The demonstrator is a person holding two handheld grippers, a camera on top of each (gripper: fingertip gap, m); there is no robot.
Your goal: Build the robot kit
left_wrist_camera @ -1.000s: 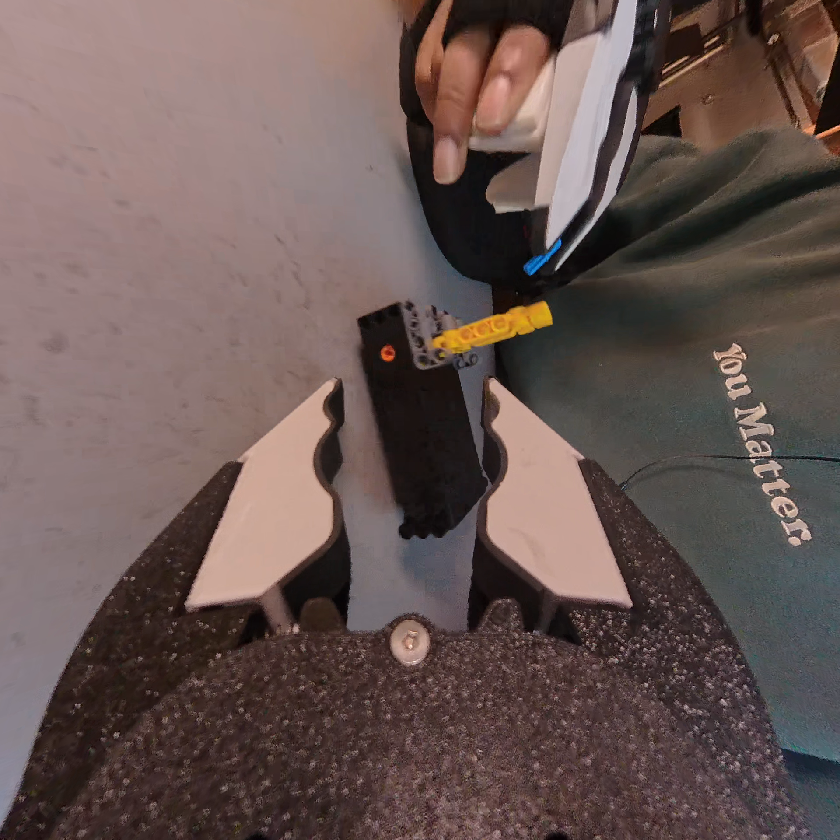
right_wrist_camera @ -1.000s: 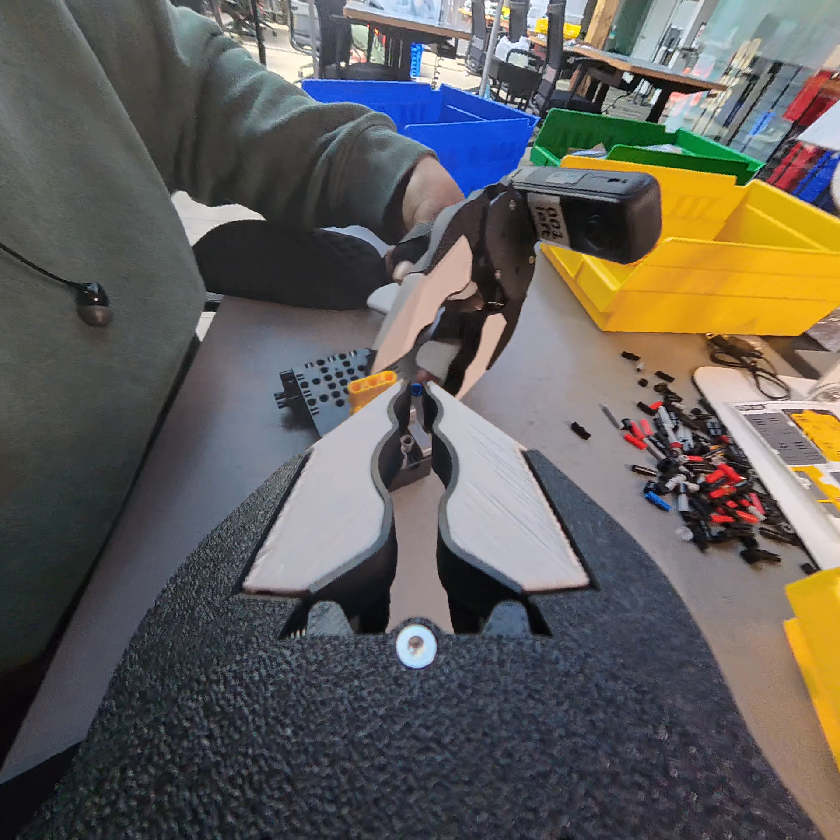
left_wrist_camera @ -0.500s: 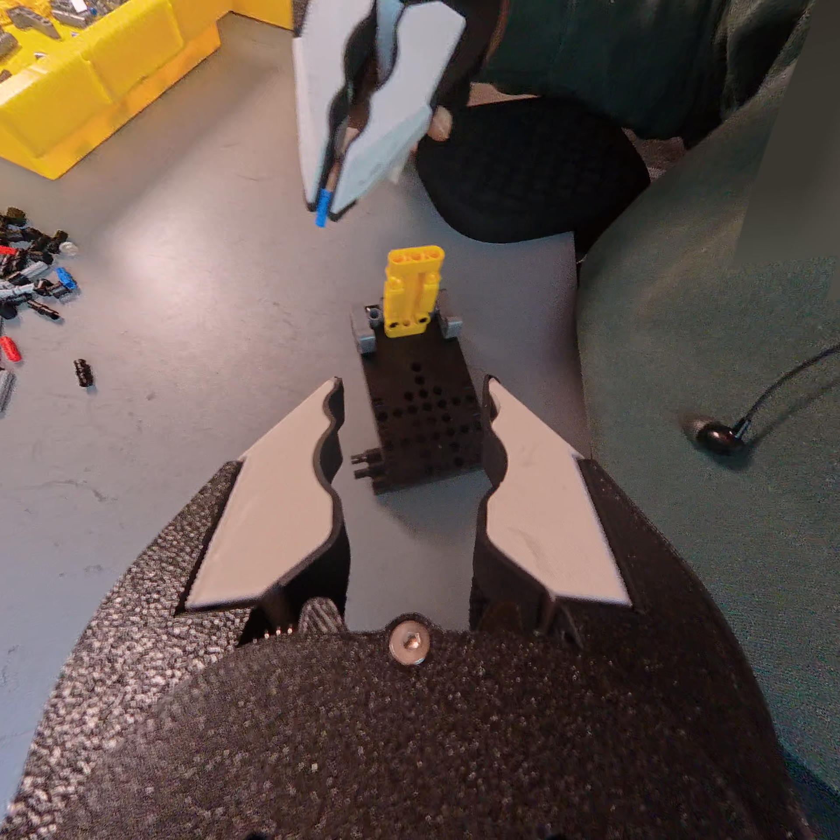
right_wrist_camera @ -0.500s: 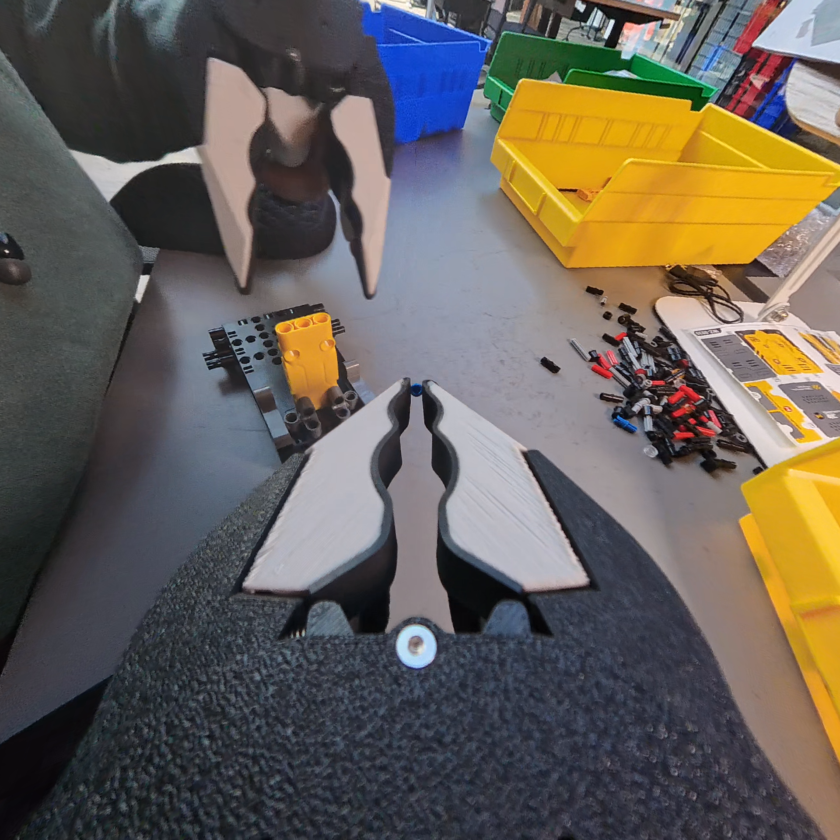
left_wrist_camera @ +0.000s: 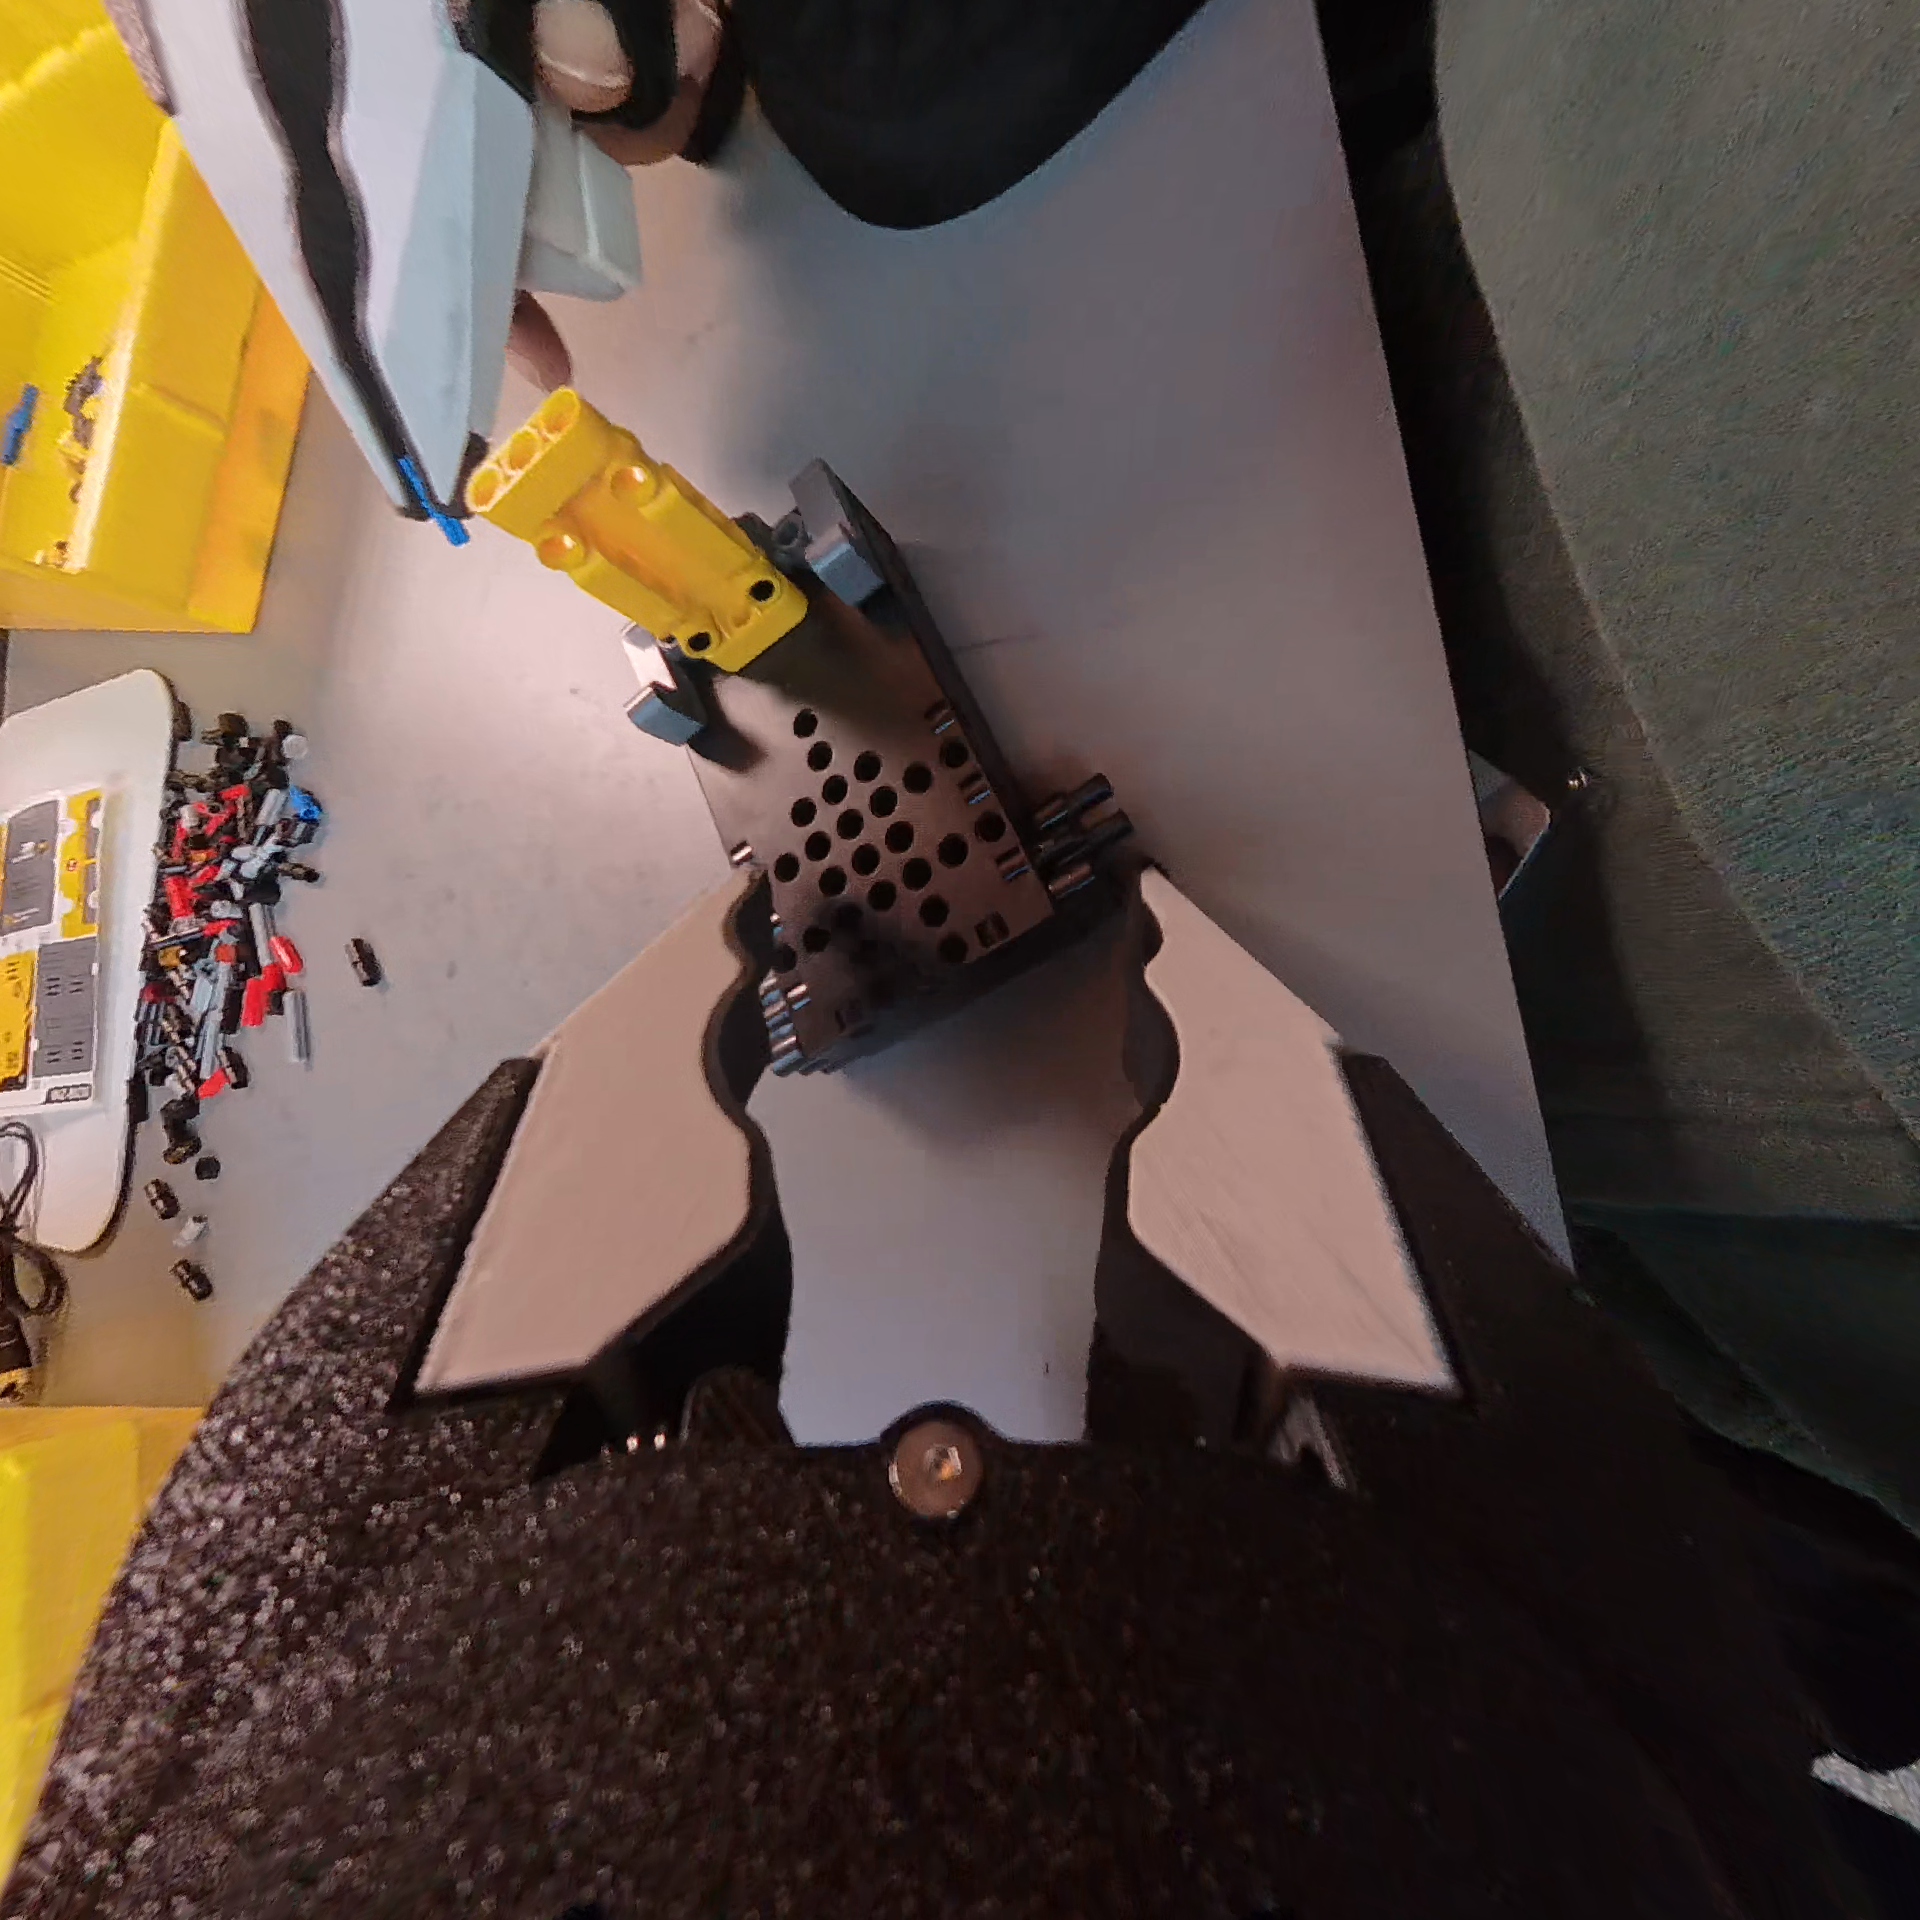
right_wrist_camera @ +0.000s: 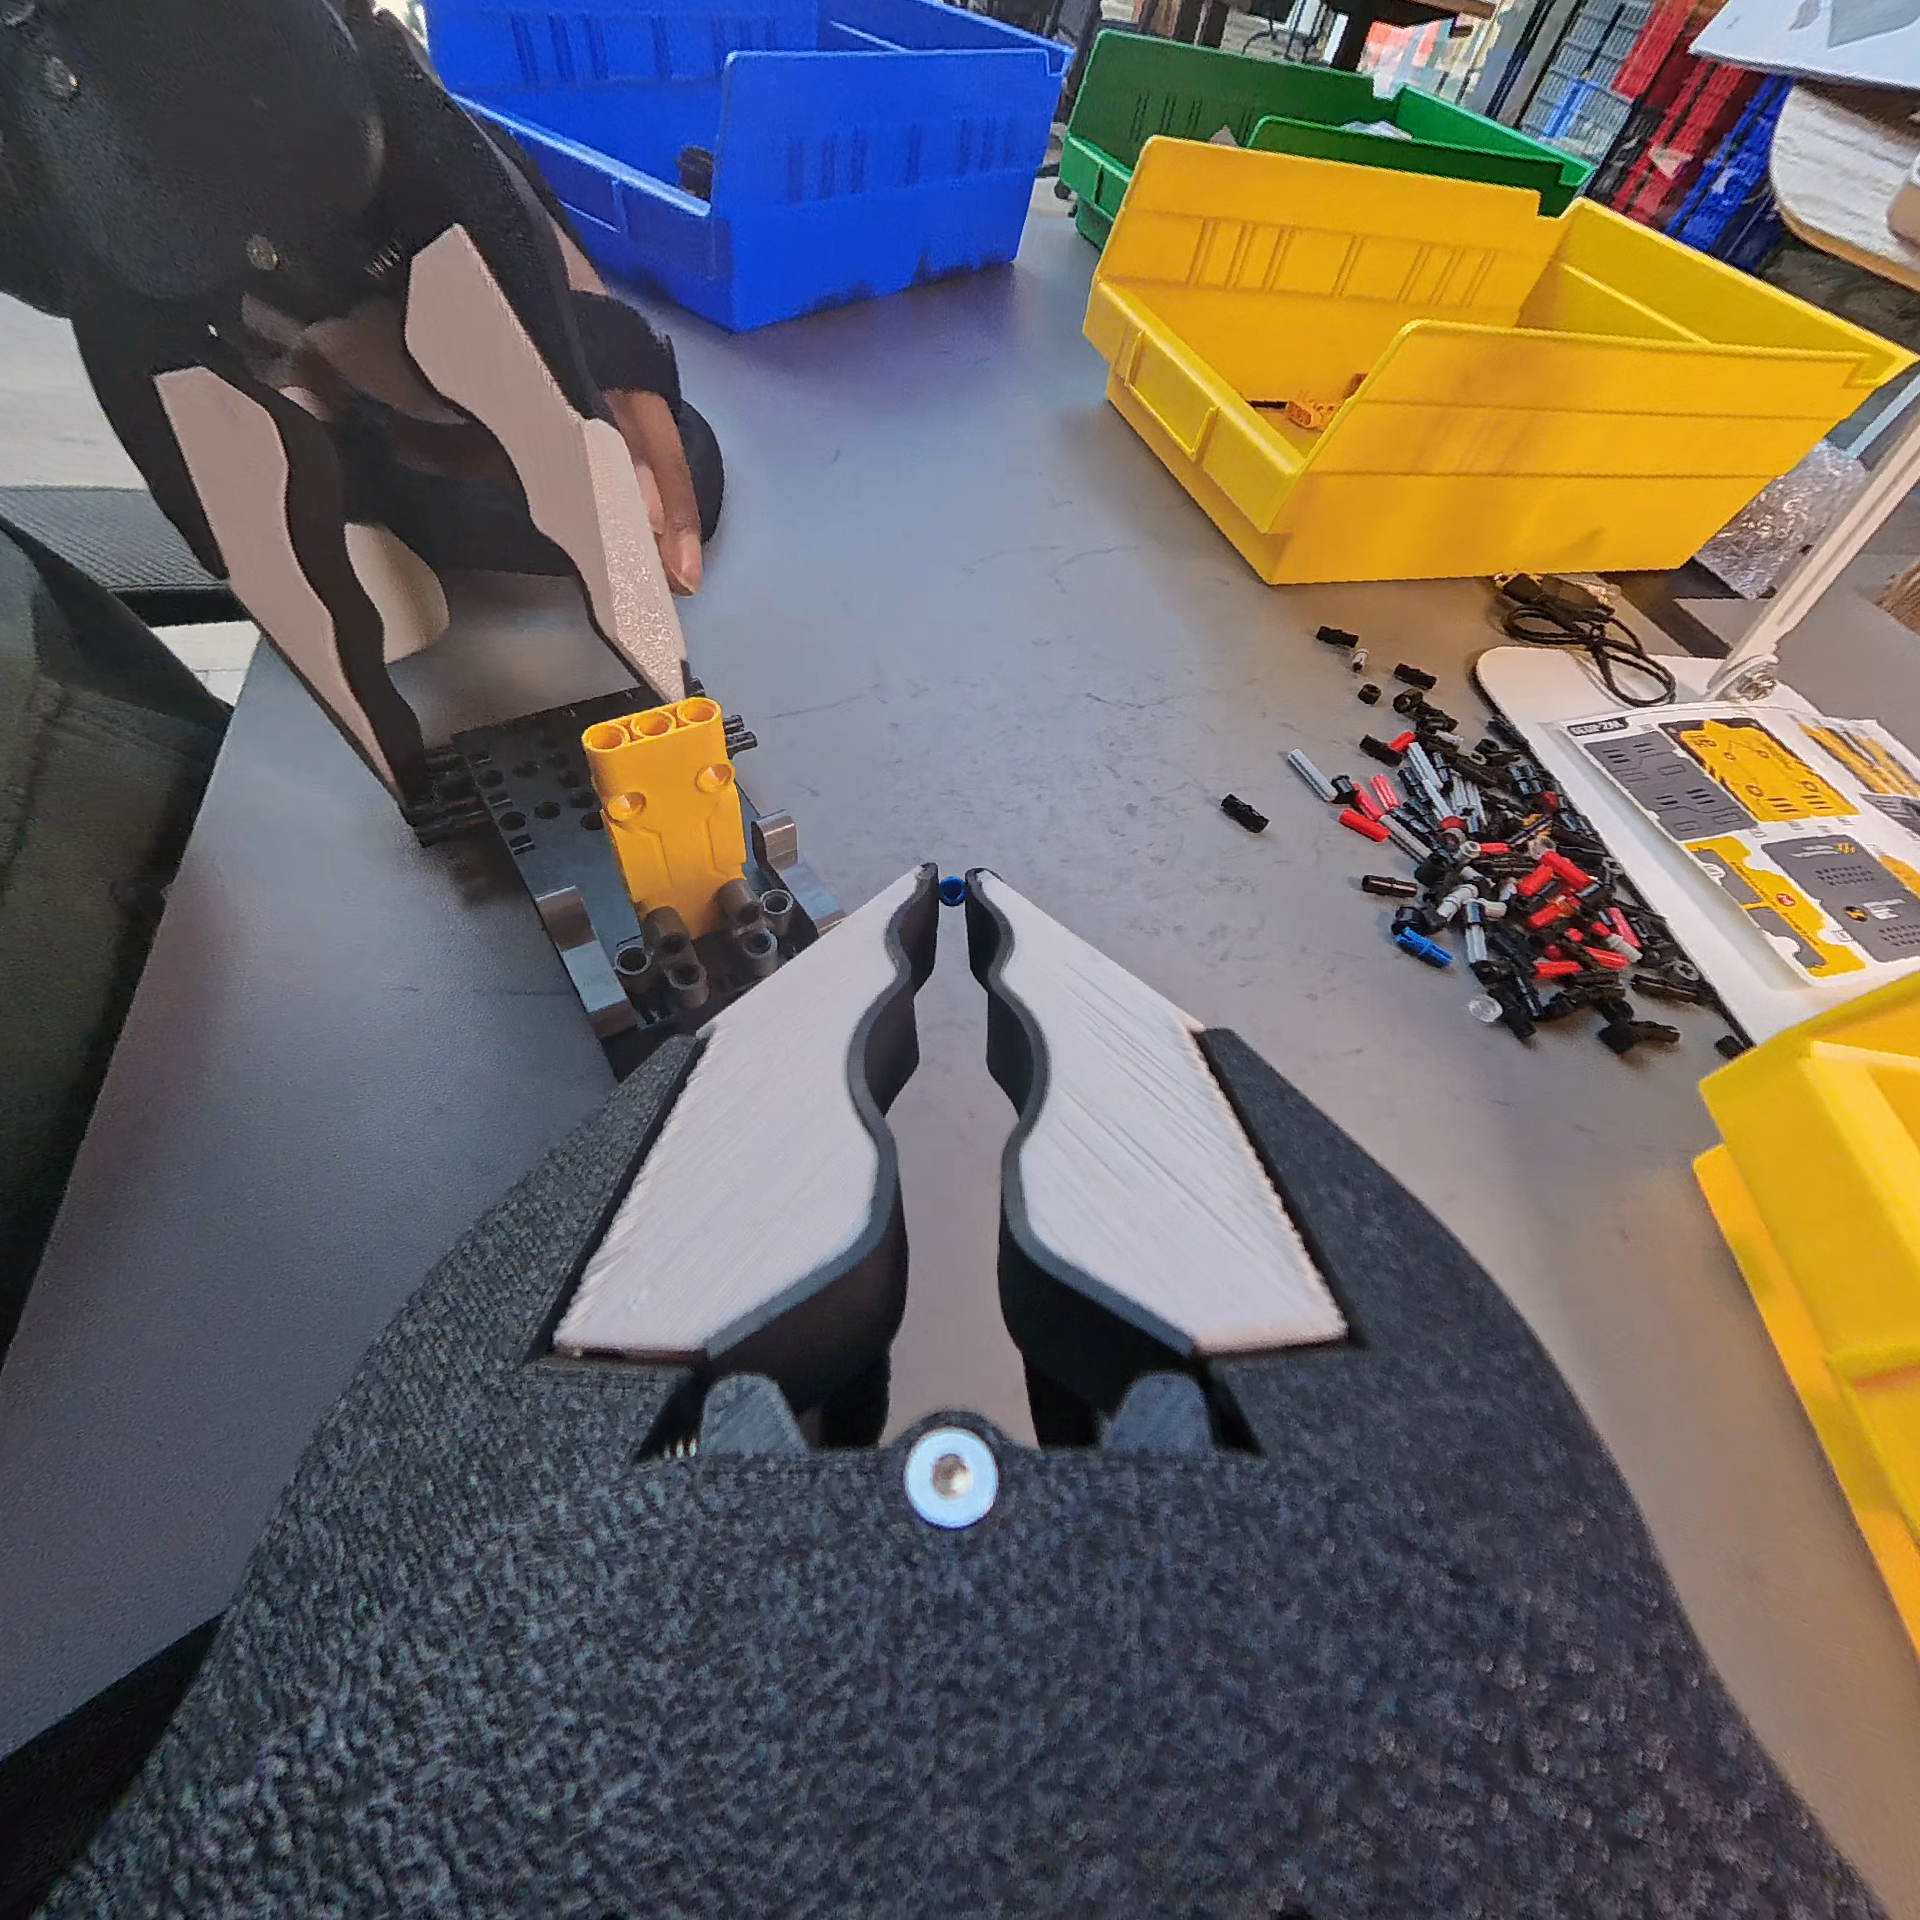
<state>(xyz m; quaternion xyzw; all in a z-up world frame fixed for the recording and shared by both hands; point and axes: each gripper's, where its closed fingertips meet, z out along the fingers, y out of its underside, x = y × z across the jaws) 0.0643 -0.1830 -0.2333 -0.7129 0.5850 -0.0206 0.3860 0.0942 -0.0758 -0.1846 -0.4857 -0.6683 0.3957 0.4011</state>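
Note:
A black perforated plate assembly (left_wrist_camera: pixel 883 842) lies on the grey table with a yellow block (left_wrist_camera: pixel 634 540) on top of it. My left gripper (left_wrist_camera: pixel 940 899) is open, and its fingertips straddle the near end of the plate. The right wrist view shows the left gripper (right_wrist_camera: pixel 540 738) over the far end of the plate (right_wrist_camera: pixel 520 790), behind the yellow block (right_wrist_camera: pixel 665 821). My right gripper (right_wrist_camera: pixel 948 885) is shut on a small blue pin (right_wrist_camera: pixel 949 889), just right of the assembly. In the left wrist view the right gripper (left_wrist_camera: pixel 416 312) holds the pin (left_wrist_camera: pixel 436 514) beside the yellow block's end.
A pile of small black, red and grey pins (right_wrist_camera: pixel 1507 904) lies to the right beside an instruction booklet (right_wrist_camera: pixel 1766 821). Yellow (right_wrist_camera: pixel 1455 416), blue (right_wrist_camera: pixel 790 177) and green (right_wrist_camera: pixel 1299 104) bins stand at the back. Another yellow bin (right_wrist_camera: pixel 1829 1195) is at the right edge. A person's green sweater (left_wrist_camera: pixel 1714 520) borders the table.
My left gripper has come down and now straddles the end of the black plate, still open. My right gripper, still shut on the blue pin, has shifted closer to the yellow block.

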